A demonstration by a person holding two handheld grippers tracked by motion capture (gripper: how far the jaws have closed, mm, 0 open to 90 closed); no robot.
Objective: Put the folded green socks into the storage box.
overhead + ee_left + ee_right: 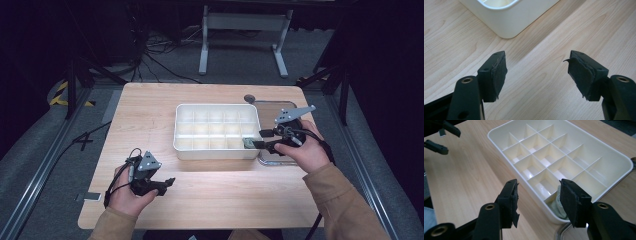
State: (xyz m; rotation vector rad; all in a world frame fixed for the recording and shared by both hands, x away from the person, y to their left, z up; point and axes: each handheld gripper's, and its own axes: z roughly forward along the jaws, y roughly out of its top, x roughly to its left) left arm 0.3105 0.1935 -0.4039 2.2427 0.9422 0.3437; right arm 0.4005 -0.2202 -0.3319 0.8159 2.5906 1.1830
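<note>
The left gripper (167, 182) rested low over the bare wooden desk (150, 115), held in the person's left hand (131, 192), its fingers (496, 75) released and spread wide with nothing between them. In the left gripper view only wood grain lay between the two pads, and the rounded near corner of the white divided tray (509, 22) stood ahead of the fingers and a little to their left, well apart from them.

The tray (216, 151), a white organizer split into rows of small compartments, sat in the middle of the desk, between the two grippers.

The right gripper (264, 139), held in the person's right hand (305, 150), hovered at the tray's near right corner. Its fingers (574, 202) were released, standing apart on either side of the tray's rim. A small pale greenish soft item (556, 206), too crumpled to identify, lay in the corner compartment just beside the right-hand finger and partly hidden behind it; whether it touched the pad could not be told. A clear-framed flat lid (277, 106) lay on the desk beyond and under the right hand, against the tray's right side.
</note>
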